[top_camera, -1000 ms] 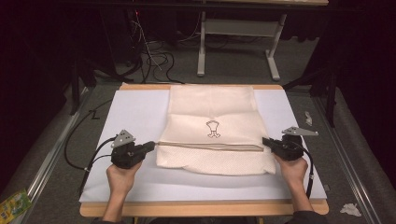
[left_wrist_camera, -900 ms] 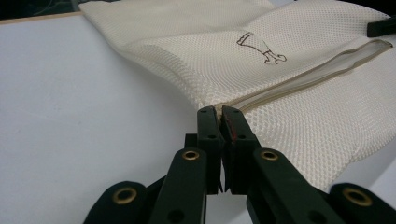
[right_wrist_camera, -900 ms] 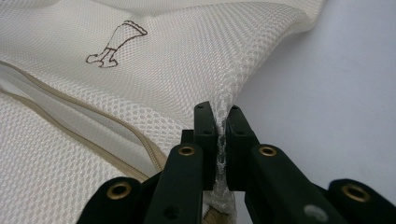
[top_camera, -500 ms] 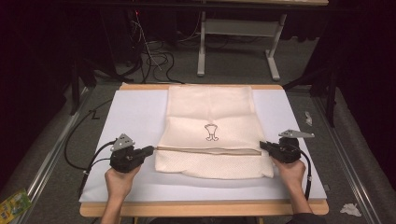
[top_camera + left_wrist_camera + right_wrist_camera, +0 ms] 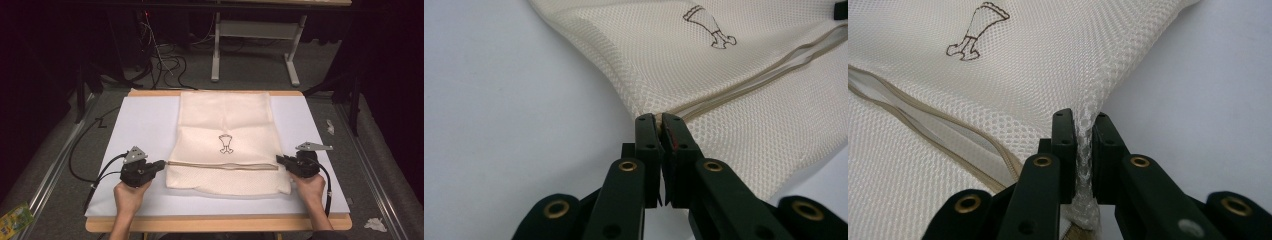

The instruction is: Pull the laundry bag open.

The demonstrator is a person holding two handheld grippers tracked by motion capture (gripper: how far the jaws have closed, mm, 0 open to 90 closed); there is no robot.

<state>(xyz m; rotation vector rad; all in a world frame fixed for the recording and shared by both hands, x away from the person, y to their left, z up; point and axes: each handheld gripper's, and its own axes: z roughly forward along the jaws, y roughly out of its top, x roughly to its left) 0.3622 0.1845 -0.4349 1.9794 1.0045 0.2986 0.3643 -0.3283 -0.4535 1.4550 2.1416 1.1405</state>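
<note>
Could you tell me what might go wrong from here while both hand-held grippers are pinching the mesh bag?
1. The left hand-held gripper pinches the mesh bag only at its very edge, so the fabric could slip out.
2. The right hand-held gripper bunches open mesh between its jaws; a hard pull might snag or tear it beside the zipper.

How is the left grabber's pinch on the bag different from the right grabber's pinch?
The left gripper nips the mesh bag with just its tips, beside the tan zipper; the right gripper has a thick bunch of mesh running down deep between its jaws. The left jaws meet almost flat; the right jaws stay slightly apart around the bunch. Both are shut on the bag's side edges.
</note>
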